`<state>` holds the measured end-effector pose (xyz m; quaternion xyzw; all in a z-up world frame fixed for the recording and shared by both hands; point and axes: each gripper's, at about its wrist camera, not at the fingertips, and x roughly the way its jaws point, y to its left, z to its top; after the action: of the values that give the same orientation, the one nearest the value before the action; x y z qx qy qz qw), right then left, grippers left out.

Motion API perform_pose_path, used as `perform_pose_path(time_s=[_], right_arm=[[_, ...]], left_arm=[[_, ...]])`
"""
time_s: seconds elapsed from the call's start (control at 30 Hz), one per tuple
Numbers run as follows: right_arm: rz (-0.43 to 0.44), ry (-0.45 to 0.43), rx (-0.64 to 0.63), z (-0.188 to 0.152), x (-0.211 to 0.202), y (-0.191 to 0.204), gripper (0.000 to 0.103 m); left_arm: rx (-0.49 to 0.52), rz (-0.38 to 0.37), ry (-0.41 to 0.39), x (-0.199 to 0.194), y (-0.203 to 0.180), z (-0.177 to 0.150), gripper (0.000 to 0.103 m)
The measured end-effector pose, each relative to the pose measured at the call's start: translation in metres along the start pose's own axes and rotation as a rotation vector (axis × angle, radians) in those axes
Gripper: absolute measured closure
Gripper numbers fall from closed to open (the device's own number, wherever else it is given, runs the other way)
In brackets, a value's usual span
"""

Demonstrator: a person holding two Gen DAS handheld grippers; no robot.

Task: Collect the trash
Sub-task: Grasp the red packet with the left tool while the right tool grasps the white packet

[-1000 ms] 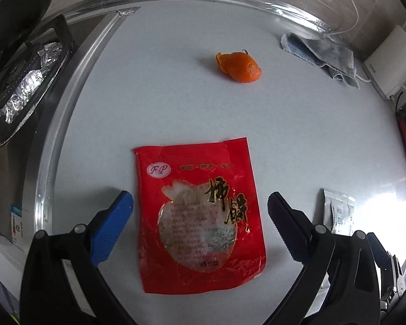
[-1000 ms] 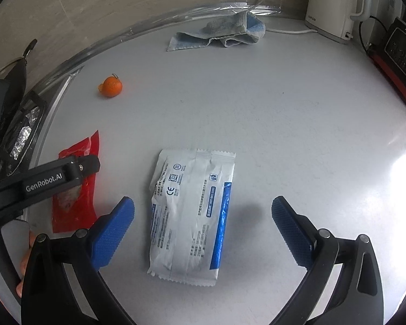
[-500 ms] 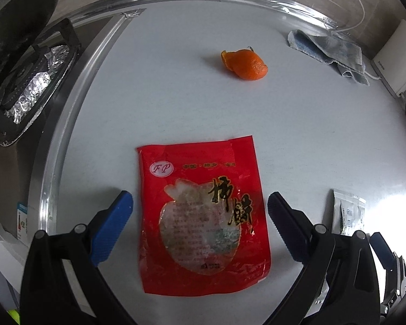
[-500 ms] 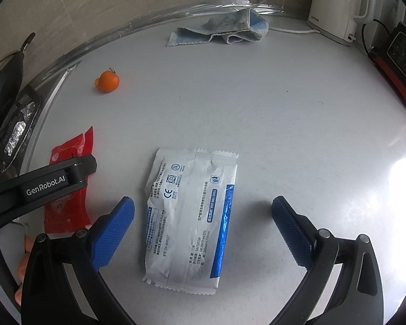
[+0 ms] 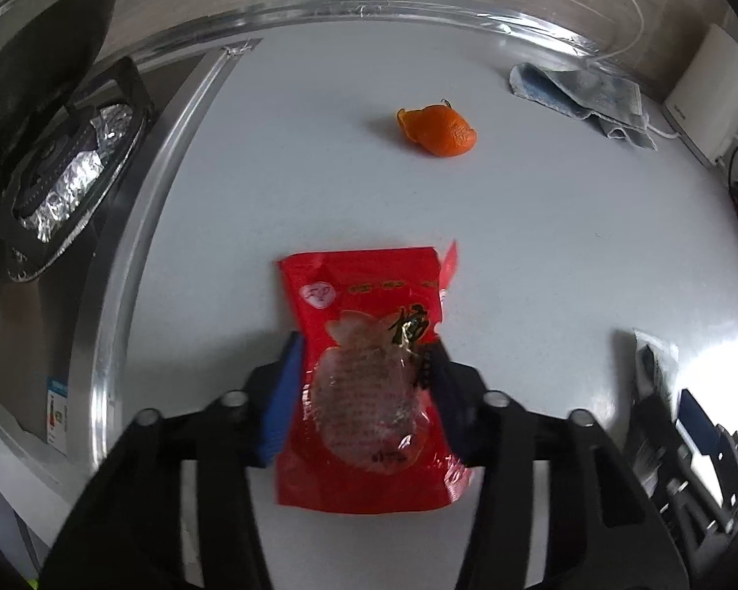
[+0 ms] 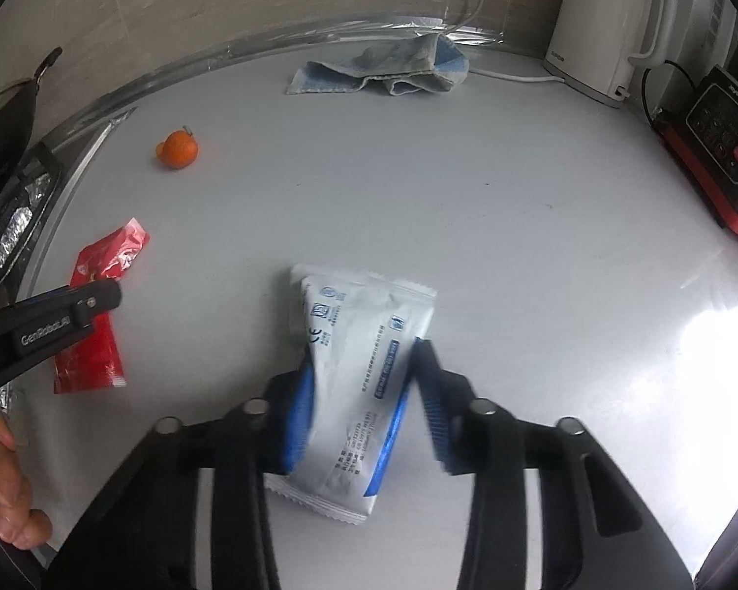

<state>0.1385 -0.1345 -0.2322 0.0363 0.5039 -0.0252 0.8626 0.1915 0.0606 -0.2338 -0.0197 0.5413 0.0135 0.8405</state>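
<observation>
A red snack wrapper point(image 5: 364, 295) lies on the white counter point(image 5: 541, 246), squeezed narrow and crinkled between the blue pads of my left gripper point(image 5: 365, 349), whose jaws are closing on it. A white and blue wrapper point(image 6: 364, 314) is bunched between the pads of my right gripper point(image 6: 364, 359), its jaws closing too. Farther back lies an orange peel point(image 5: 440, 129), untouched. In the right wrist view the red wrapper point(image 6: 108, 255) shows at the left, under a finger of the left gripper point(image 6: 74, 314).
A blue-grey cloth point(image 6: 384, 73) lies at the back of the counter beside a white kettle point(image 6: 610, 24). A red and black appliance point(image 6: 718, 147) stands at the right. A foil-lined stove burner point(image 5: 64, 182) and a dark pan sit at the left. A person's fingers point(image 6: 10, 491) show bottom left.
Both grippers went from wide open to closed in on their wrappers. The red wrapper and the white wrapper are now pinched narrower and crumpled. The hands barely moved.
</observation>
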Motion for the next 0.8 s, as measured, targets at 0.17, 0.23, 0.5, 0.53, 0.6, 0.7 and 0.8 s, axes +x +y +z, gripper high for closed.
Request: perform_pose_path(time_s=[0.17, 0.23, 0.5, 0.53, 0.6, 0.7, 0.8], right_arm=[[0.043, -0.001, 0.039, 0.001, -0.001, -0.012, 0.082], [0.058, -0.002, 0.052, 0.001, -0.002, -0.015, 0.084], [0.086, -0.016, 0.051, 0.003, -0.008, -0.013, 0.084], [0.089, -0.018, 0.050, 0.003, -0.009, -0.012, 0.084], [0.104, -0.026, 0.052, 0.004, -0.015, -0.013, 0.084], [0.108, -0.039, 0.049, 0.003, -0.025, -0.014, 0.084], [0.112, -0.046, 0.052, -0.002, -0.038, -0.019, 0.084]], left_arm=[[0.022, -0.029, -0.016, -0.006, 0.010, -0.002, 0.076], [0.019, -0.039, -0.011, -0.006, 0.008, -0.002, 0.077], [0.046, -0.046, -0.040, -0.023, 0.004, -0.003, 0.077], [0.051, -0.045, -0.043, -0.025, 0.003, -0.004, 0.077], [0.069, -0.043, -0.053, -0.031, 0.000, -0.005, 0.077], [0.086, -0.054, -0.057, -0.040, -0.002, -0.009, 0.077], [0.095, -0.071, -0.056, -0.049, -0.005, -0.018, 0.077]])
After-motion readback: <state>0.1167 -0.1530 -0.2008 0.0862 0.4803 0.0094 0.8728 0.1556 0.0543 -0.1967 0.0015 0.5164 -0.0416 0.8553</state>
